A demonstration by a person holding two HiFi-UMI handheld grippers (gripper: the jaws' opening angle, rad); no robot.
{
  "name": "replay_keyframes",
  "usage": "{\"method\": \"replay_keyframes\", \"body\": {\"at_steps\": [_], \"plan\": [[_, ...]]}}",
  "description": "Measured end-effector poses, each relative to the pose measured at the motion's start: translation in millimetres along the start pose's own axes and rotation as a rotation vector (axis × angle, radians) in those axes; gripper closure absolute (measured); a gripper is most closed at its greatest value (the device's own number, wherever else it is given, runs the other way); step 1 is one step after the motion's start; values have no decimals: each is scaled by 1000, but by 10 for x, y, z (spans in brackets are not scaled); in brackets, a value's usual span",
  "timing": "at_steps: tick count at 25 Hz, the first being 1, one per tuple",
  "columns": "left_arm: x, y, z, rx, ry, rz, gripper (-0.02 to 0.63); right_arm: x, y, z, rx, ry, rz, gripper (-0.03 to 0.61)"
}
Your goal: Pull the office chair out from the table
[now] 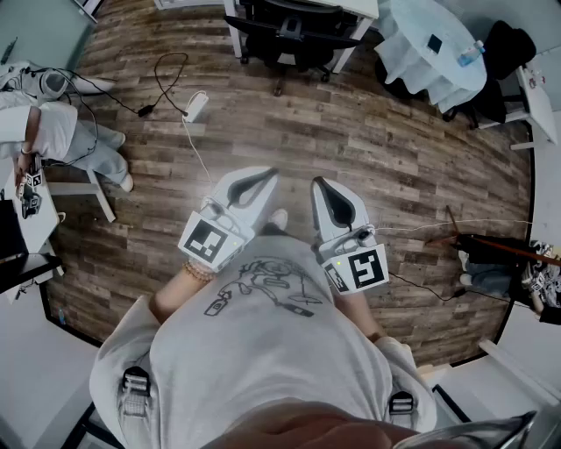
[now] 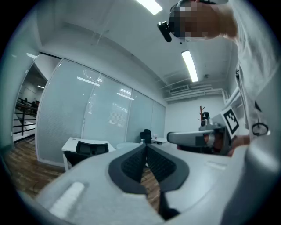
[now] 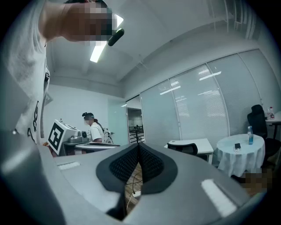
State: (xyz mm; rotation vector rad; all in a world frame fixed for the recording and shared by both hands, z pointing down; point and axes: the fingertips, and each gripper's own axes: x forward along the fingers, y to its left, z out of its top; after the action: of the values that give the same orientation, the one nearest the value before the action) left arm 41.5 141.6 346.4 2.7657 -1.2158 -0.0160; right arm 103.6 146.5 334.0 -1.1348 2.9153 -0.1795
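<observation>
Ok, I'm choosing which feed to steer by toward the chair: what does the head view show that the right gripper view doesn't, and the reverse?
Head view only: the black-and-white marker cube on the right gripper and the wearer's light shoe. Right gripper view only: the ceiling strip light and the frosted glass partition wall. Both: the black office chair tucked at the white rectangular table, the round white-clothed table, and that gripper's shut, empty fingers.

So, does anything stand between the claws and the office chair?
Nothing upright: bare wood floor separates the left claw and right claw from the office chair tucked under the white table. A power strip lies on the floor, left of the path.
</observation>
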Motion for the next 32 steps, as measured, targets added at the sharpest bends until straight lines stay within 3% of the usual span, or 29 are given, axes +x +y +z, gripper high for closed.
{"method": "replay_keyframes", "body": {"at_steps": [19,32], "plan": [[562,56,-58,5,8,26,609,73,-649,-28,9,3,-1,572],[822,300,-115,17,21,37,609,285,-857,-82,14,15,21,572]]}}
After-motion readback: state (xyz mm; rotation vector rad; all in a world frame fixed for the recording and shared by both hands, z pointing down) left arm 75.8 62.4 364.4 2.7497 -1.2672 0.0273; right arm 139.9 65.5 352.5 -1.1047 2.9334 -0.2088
